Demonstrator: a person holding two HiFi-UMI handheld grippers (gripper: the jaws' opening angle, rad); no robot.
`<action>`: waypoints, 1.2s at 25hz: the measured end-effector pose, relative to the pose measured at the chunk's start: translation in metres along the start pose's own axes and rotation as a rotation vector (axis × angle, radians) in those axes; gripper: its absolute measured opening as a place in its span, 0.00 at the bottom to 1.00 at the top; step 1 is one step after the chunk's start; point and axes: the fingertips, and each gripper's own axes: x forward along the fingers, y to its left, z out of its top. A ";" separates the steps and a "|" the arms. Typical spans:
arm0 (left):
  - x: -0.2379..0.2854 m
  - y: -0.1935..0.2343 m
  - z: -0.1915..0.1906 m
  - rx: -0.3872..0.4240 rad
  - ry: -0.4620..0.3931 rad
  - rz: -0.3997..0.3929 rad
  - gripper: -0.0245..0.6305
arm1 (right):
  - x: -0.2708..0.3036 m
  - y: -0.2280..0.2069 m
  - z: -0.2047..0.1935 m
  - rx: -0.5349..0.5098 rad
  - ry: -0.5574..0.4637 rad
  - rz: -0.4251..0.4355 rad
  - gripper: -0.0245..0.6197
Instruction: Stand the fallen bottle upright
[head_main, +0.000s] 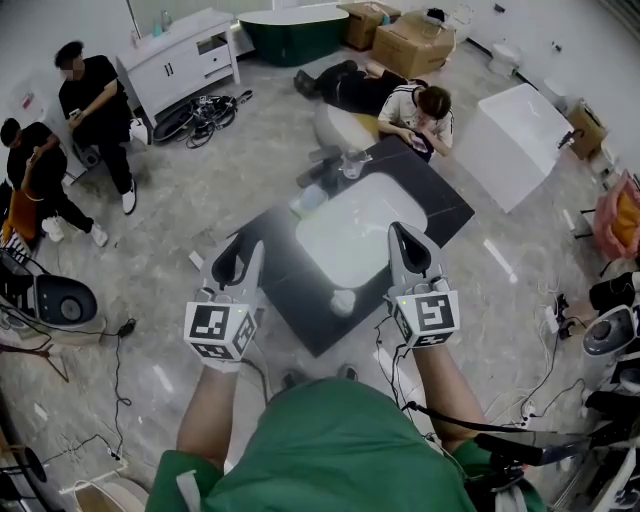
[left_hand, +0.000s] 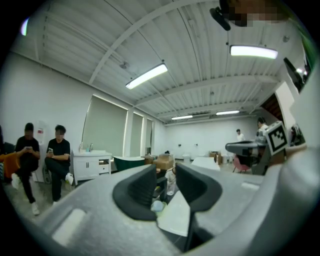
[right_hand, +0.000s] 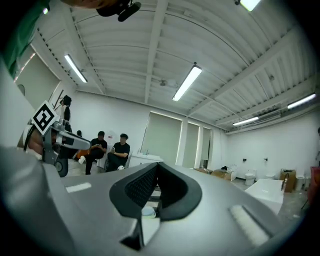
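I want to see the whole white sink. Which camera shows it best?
The head view: the whole sink shows from above. The left gripper view shows only a slice between its jaws; the right gripper view, a sliver.

Black countertop with white basin, white cabinet, green bathtub, cardboard boxes

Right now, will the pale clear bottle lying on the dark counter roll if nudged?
Likely rolls: the pale clear bottle lies on its side on the smooth dark counter, beside the white basin. Probably light and squashy; it looks like thin plastic.
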 end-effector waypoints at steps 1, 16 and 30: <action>0.000 -0.001 0.007 -0.005 -0.014 -0.003 0.22 | -0.002 -0.003 0.006 0.013 -0.013 -0.004 0.04; 0.004 -0.017 0.042 0.002 -0.085 -0.027 0.21 | -0.013 -0.007 0.033 0.023 -0.078 -0.013 0.04; 0.001 -0.007 0.032 -0.009 -0.080 -0.006 0.12 | -0.011 -0.007 0.028 0.046 -0.072 -0.020 0.04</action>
